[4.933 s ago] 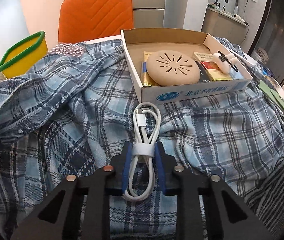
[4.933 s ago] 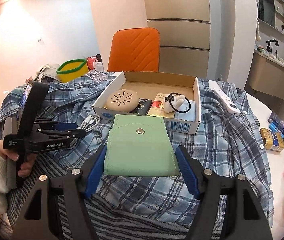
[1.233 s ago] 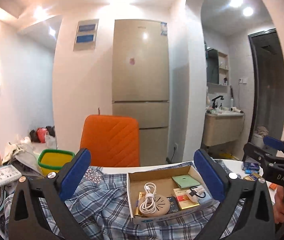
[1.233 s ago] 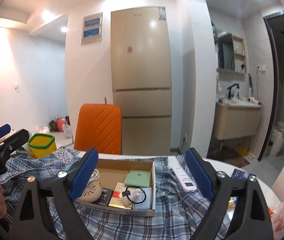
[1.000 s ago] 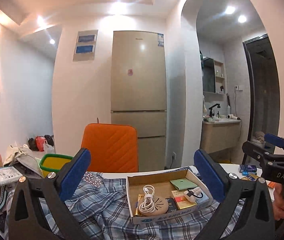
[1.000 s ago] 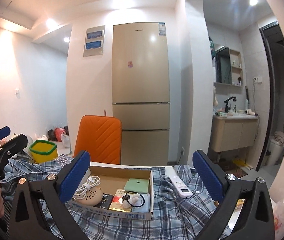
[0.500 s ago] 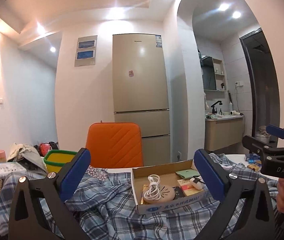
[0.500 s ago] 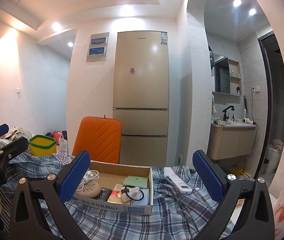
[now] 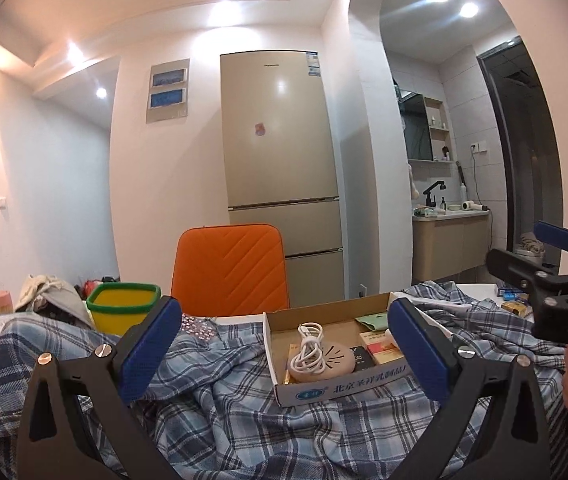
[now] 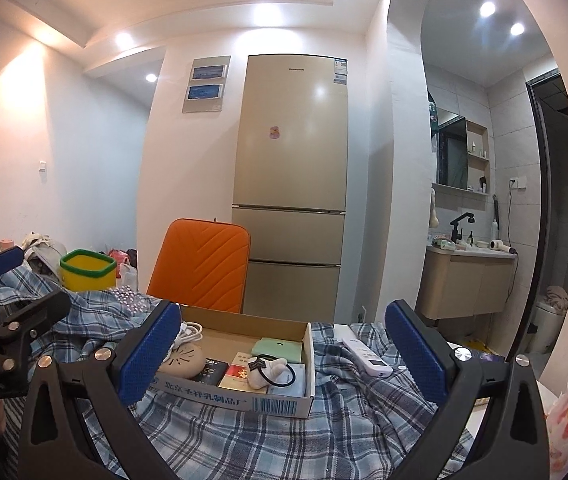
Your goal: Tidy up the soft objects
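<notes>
Cable coil (image 9: 309,346) and green pouch (image 10: 278,350) already lie inside the cardboard box (image 10: 280,403), so we judge sorting nearly done. Our left gripper (image 9: 284,354) and right gripper (image 10: 280,354) gape empty before the box; plaid shirt (image 9: 224,400) beneath remains unfolded.

**Soft things all boxed**

The coiled white cable (image 9: 311,347) drapes over the tan round pad (image 9: 334,363); the green pouch (image 10: 281,350) lies flat at the back, the white plush hair tie (image 10: 270,372) in front of it.
</notes>
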{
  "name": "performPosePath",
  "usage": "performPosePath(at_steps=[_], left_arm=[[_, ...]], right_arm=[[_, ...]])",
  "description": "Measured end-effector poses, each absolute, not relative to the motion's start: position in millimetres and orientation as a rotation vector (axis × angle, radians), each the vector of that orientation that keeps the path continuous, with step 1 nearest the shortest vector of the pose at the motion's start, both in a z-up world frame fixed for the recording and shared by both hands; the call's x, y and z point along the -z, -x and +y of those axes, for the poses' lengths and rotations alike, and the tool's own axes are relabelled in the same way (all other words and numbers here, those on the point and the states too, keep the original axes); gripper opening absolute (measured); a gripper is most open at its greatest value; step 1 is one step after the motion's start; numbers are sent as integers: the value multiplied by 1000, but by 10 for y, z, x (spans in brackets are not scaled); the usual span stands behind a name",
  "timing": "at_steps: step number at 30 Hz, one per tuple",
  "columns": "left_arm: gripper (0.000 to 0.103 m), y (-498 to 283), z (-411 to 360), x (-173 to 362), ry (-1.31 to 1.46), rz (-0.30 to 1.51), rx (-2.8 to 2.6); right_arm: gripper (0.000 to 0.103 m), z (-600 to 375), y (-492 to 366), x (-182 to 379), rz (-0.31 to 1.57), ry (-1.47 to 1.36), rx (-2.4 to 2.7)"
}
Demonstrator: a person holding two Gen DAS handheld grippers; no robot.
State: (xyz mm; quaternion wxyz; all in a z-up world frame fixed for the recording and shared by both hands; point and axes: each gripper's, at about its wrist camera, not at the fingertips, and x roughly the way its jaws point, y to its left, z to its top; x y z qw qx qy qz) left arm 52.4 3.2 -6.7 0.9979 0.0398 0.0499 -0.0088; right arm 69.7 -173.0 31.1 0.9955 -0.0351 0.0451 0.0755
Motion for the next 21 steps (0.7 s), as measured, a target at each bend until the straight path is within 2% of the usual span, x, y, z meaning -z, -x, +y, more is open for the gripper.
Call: performPosePath(at_steps=[21], left_arm=[[103, -525, 164, 49, -16, 98, -10]], right_arm=[[103, -1798, -701, -306, 91, 37, -133]])
